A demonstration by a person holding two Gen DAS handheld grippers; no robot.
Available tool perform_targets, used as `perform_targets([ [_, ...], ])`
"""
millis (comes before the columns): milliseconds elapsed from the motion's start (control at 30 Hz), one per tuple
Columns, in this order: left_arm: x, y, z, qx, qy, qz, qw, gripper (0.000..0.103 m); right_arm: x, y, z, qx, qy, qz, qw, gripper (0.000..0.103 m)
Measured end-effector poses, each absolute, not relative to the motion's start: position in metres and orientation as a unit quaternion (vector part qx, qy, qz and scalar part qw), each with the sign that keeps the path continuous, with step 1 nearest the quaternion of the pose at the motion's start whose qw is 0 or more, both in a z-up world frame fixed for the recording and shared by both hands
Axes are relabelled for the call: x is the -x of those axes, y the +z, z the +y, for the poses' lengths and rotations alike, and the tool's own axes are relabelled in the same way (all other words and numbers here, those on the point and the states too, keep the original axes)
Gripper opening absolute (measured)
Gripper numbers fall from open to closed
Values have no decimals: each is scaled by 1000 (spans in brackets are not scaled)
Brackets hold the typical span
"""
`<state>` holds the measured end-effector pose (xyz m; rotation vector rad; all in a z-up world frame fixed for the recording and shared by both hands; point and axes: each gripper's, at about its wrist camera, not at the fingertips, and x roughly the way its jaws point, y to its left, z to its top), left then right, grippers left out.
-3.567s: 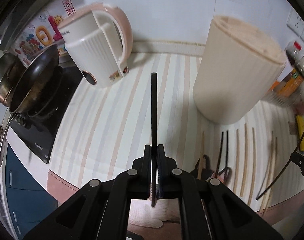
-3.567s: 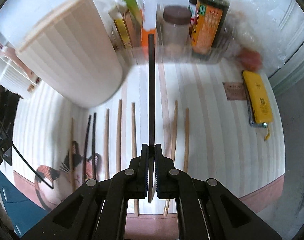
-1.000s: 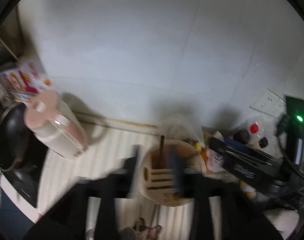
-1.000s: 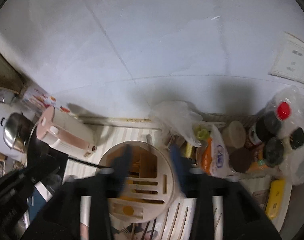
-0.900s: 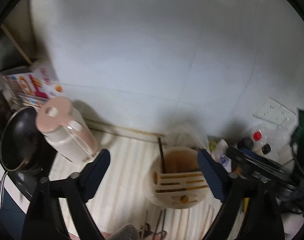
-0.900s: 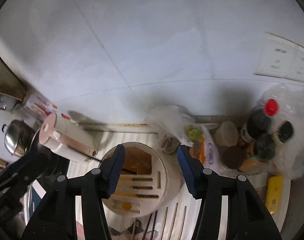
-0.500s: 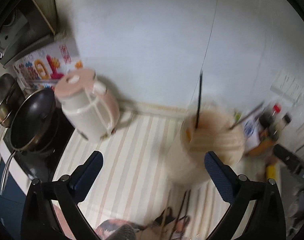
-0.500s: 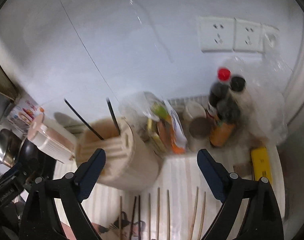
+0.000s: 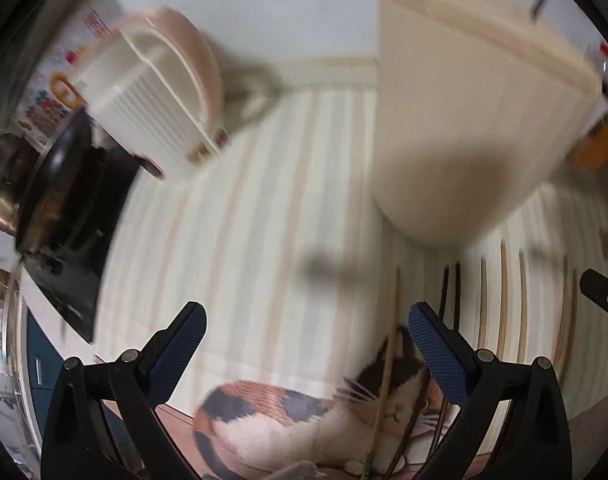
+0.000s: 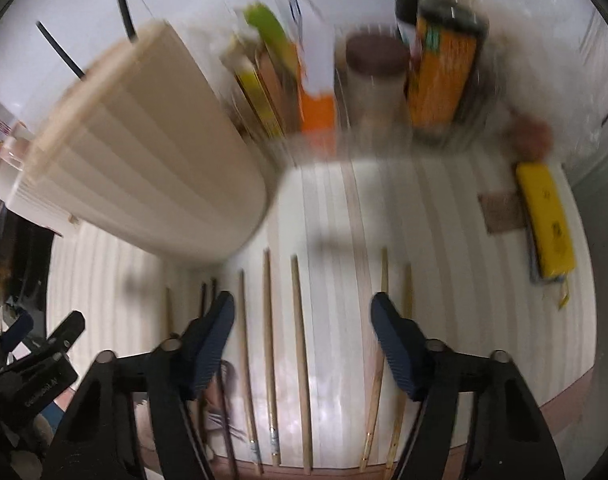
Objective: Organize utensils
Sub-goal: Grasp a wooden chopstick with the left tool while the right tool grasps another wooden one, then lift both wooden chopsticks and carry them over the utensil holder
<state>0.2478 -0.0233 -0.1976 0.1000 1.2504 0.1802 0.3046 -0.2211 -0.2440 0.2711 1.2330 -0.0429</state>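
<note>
Two chopsticks (image 10: 60, 53) in holder (image 10: 144, 148), kettle (image 9: 152, 100) beside

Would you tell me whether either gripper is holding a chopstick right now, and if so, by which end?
Neither: the left gripper and right gripper are both open and empty.

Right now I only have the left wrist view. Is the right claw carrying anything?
Observer: No. The right claw is open and empty, pointed at the wooden chopsticks lying in a row.
Operator: How many of them sit between its fingers?
Observer: Three lie between the fingertips, and two more lie by its right finger.
Operator: Is anything further right that I could hit?
Observer: A flat yellow object lies off to their right, apart from them.
</note>
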Motion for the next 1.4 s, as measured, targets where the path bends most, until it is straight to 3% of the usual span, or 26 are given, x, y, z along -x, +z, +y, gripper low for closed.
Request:
perform_targets([
  [167,-242,-235,-37,-42,58,629,774,97,-295,-279,-216,-137,-18,604,785,49],
  [367,-247,-270,-50,-57,33,661,748,66,-291,-307,-211,-147,-7,632,760,43],
  [433,-248,-278,-53,-62,27,668,741,45,-291,-319,-208,-156,2,647,746,43],
  [600,-248,-282,-58,-63,10,668,741,10,-294,-334,-196,-129,1,666,735,41],
  [733,-243,-282,-62,-71,12,666,743,6,-292,-334,-186,-82,-6,669,738,30],
  [800,-241,-283,-59,-74,16,665,743,6,-291,-334,-186,-70,-12,671,738,14],
  [867,-239,-283,-55,-75,21,667,741,5,-290,-335,-191,-72,-17,673,736,8],
  [1400,-227,-287,-13,-64,34,689,721,5,-295,-341,-192,-44,-36,720,692,8],
])
